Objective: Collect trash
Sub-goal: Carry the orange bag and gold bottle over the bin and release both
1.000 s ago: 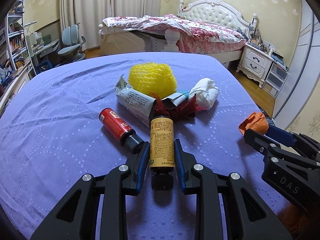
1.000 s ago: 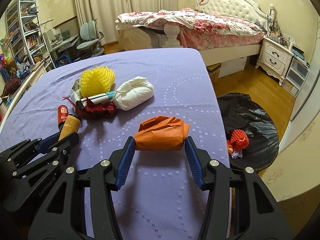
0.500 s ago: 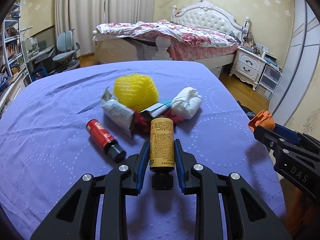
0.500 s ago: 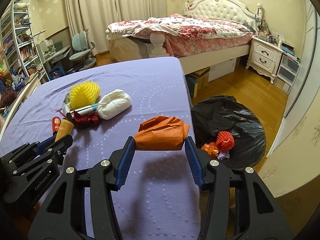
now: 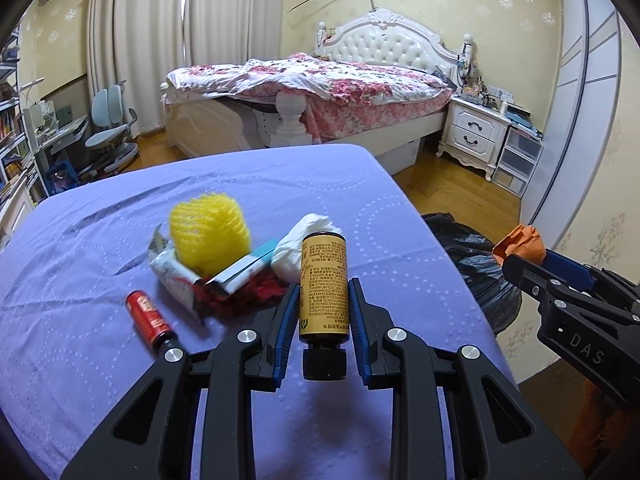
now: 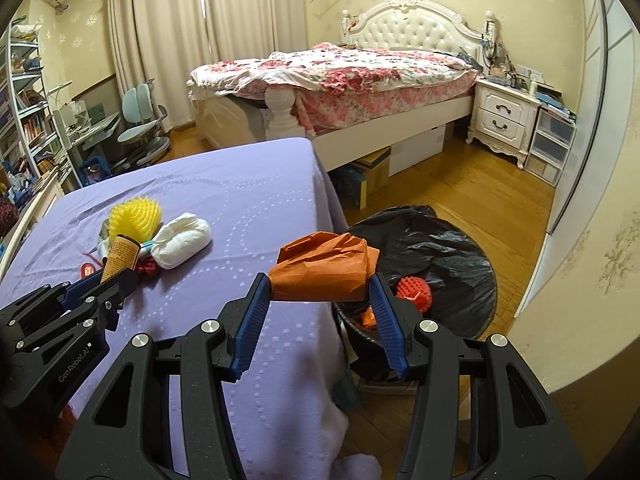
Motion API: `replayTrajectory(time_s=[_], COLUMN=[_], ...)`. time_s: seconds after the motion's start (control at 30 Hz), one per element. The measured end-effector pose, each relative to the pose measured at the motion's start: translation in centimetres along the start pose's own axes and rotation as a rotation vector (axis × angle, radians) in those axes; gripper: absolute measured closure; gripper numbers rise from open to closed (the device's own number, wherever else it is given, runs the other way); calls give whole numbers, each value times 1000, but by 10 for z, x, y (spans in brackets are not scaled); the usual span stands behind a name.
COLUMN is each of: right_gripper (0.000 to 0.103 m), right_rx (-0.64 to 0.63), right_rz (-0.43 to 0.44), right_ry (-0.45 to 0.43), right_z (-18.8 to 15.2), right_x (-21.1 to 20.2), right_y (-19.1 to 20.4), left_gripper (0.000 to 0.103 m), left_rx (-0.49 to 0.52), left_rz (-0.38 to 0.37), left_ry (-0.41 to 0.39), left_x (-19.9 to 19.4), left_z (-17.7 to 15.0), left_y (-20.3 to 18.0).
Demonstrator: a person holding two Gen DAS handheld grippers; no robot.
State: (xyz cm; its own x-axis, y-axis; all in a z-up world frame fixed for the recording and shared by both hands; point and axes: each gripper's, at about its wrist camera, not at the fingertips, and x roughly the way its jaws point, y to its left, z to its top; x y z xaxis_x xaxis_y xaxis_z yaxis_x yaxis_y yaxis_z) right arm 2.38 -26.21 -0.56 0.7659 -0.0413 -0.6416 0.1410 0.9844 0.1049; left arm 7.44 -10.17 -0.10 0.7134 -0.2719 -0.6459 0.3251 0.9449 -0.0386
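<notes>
My left gripper [image 5: 323, 292] is shut on a yellow-labelled bottle [image 5: 323, 284] with a black cap, held above the purple-covered table [image 5: 100, 352]. My right gripper [image 6: 318, 286] is shut on a crumpled orange paper wad [image 6: 322, 270], held over the table's right edge beside the black-lined trash bin [image 6: 448, 256]. On the table lie a small red bottle [image 5: 147, 316], a yellow foam net [image 5: 208, 232], a white wad [image 5: 296, 248], a crumpled wrapper [image 5: 172, 272] and red scraps [image 5: 260, 284]. The left gripper [image 6: 100, 284] shows at the right wrist view's left, the right gripper [image 5: 520, 264] at the left wrist view's right.
The bin holds a red spiky ball [image 6: 414, 292] and other scraps. Past the table stand a bed [image 5: 320, 92], a white nightstand [image 5: 476, 136], plastic drawers [image 6: 552, 144], a desk chair [image 5: 110, 128] and bookshelves [image 6: 28, 120]. Wooden floor [image 6: 460, 184] lies to the right.
Both grippers have lifted and drawn back to the right with their loads. The orange wad now hangs at the table's edge by the bin; the remaining trash looks farther off.
</notes>
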Motion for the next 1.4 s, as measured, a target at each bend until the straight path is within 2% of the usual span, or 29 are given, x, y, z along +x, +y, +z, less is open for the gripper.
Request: replayTrajectory(time_s=[0.5,0.8,1.4], right_gripper=[53,53,52], right_rx=[73,118,166], right_rz=[-81,-111,-139], right_ry=[-17,1,42], right_z=[19,25,29], right_x=[17,36,73], right_y=[-60,-93,-131], left_gripper=[76,76,76], left_rx=[86,149,186], left_rz=[-51,-55,-36], left_ry=[-22,-4,45], left_x=[33,64,107], left_z=[35,45,58], left_y=[-57,-91,-119])
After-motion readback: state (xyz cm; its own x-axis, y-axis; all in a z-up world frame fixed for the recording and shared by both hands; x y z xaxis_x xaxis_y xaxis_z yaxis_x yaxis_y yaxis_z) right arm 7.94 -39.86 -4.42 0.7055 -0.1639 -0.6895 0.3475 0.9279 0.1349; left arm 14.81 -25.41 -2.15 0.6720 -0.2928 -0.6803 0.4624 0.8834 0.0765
